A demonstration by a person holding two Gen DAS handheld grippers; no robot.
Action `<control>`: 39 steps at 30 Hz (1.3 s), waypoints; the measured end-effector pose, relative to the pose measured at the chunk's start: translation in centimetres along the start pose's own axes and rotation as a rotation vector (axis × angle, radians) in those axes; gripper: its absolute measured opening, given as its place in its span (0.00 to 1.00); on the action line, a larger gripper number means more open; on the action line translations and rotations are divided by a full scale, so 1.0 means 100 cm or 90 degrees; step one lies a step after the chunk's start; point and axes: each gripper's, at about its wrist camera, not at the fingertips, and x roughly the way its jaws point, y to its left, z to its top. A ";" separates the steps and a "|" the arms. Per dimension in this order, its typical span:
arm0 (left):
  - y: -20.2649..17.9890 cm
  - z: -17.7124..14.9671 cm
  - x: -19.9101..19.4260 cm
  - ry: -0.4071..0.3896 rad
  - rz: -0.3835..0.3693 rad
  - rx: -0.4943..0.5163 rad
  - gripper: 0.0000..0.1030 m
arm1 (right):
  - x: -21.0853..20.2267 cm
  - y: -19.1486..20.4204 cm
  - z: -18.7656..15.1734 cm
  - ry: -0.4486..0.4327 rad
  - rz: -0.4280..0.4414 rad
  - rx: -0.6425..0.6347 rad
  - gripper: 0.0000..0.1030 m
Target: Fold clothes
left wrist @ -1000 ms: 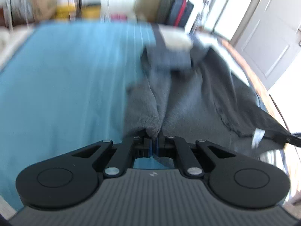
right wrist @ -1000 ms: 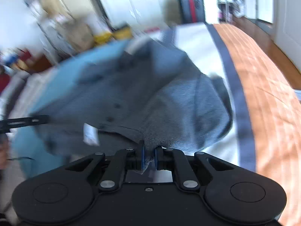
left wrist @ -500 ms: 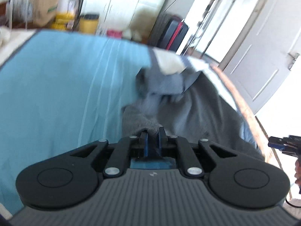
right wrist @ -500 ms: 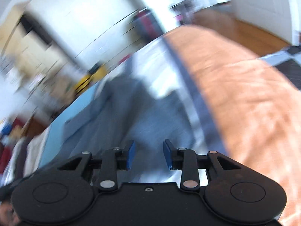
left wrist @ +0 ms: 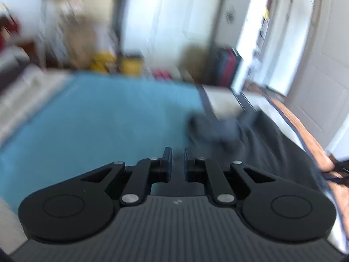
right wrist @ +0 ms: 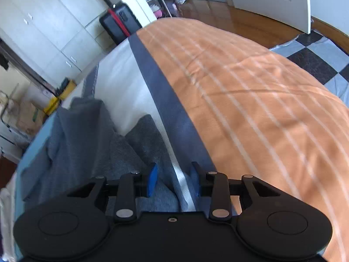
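The left claw is seen released, a narrow gap showing between its blue-lined fingers and nothing caught in it. It is held above the bed, over the teal panel of the striped bedspread. The left wrist view is heavily blurred, so finer detail of the cloth cannot be made out there. The dark grey garment is spread on the bed ahead and to the right of this claw, with a bunched part at its far end, near the navy stripe and the white band.

The right claw is also released, its fingers set wide apart and empty. Beneath and just ahead of it, the grey garment is laid in soft folds across the white band, one fold reaching to the navy stripe. The orange panel with pale lines is spread to the right of that stripe. A black suitcase with a red strap is stood by white cabinets beyond the bed.
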 end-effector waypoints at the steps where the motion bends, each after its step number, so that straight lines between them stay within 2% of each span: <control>1: -0.006 -0.002 0.007 0.035 -0.021 0.007 0.14 | 0.002 0.004 0.000 -0.005 0.001 -0.028 0.39; 2: -0.015 -0.005 0.016 0.060 -0.034 0.022 0.16 | 0.004 0.009 -0.001 -0.009 0.002 -0.060 0.37; 3: -0.026 -0.008 0.025 0.081 -0.044 0.039 0.18 | 0.006 0.016 -0.004 -0.013 0.007 -0.110 0.07; 4: -0.036 -0.011 0.034 0.102 -0.053 0.056 0.21 | 0.004 0.023 -0.007 -0.022 -0.009 -0.149 0.02; 6: -0.051 -0.017 0.045 0.121 -0.060 0.081 0.25 | -0.003 0.036 -0.011 -0.045 -0.059 -0.216 0.02; 7: -0.058 -0.020 0.050 0.128 -0.063 0.093 0.28 | -0.015 0.038 -0.011 -0.078 -0.088 -0.222 0.02; 9: -0.058 -0.026 0.057 0.131 -0.049 0.099 0.29 | -0.051 0.035 -0.011 -0.161 -0.140 -0.209 0.02; 11: -0.055 -0.033 0.062 0.131 -0.033 0.103 0.32 | -0.076 0.025 -0.015 -0.207 -0.194 -0.193 0.02; 13: -0.052 -0.040 0.067 0.131 -0.016 0.106 0.33 | -0.079 0.003 -0.016 -0.201 -0.211 -0.154 0.02; 16: -0.048 -0.049 0.076 0.132 0.008 0.112 0.33 | -0.054 -0.036 -0.012 -0.132 -0.167 -0.090 0.02; 18: -0.049 -0.053 0.079 0.132 0.019 0.123 0.36 | -0.042 -0.056 -0.014 -0.106 -0.146 -0.038 0.02; 20: -0.051 -0.047 0.079 0.131 0.016 0.134 0.38 | -0.041 -0.066 -0.016 -0.122 -0.123 0.001 0.01; 23: -0.047 -0.029 0.070 0.122 0.008 0.132 0.38 | -0.050 -0.057 -0.017 -0.153 -0.168 -0.020 0.01; 25: -0.044 -0.009 0.068 0.108 0.003 0.151 0.46 | -0.061 -0.047 -0.017 -0.205 -0.230 -0.064 0.01; 26: -0.044 0.002 0.067 0.105 0.003 0.180 0.50 | -0.065 -0.046 -0.016 -0.218 -0.251 -0.066 0.01; 27: -0.042 0.011 0.069 0.108 0.010 0.210 0.55 | -0.068 -0.050 -0.015 -0.218 -0.244 -0.040 0.01; 29: -0.038 0.028 0.074 0.118 0.028 0.269 0.56 | -0.074 -0.060 -0.014 -0.212 -0.213 0.027 0.05; 30: -0.033 0.034 0.079 0.129 0.047 0.285 0.57 | -0.079 -0.057 -0.016 -0.213 -0.198 0.031 0.10; 32: -0.018 0.043 0.092 0.161 0.070 0.287 0.57 | -0.088 -0.044 -0.022 -0.213 -0.168 0.005 0.11; 35: 0.015 0.044 0.112 0.215 0.044 0.206 0.62 | -0.099 -0.010 -0.024 -0.202 -0.094 -0.051 0.19; 37: 0.037 0.033 0.128 0.255 0.056 0.140 0.62 | -0.108 0.013 -0.024 -0.197 0.002 -0.046 0.29; 39: 0.052 0.025 0.132 0.272 0.058 0.089 0.62 | -0.117 0.035 -0.025 -0.192 0.113 -0.012 0.33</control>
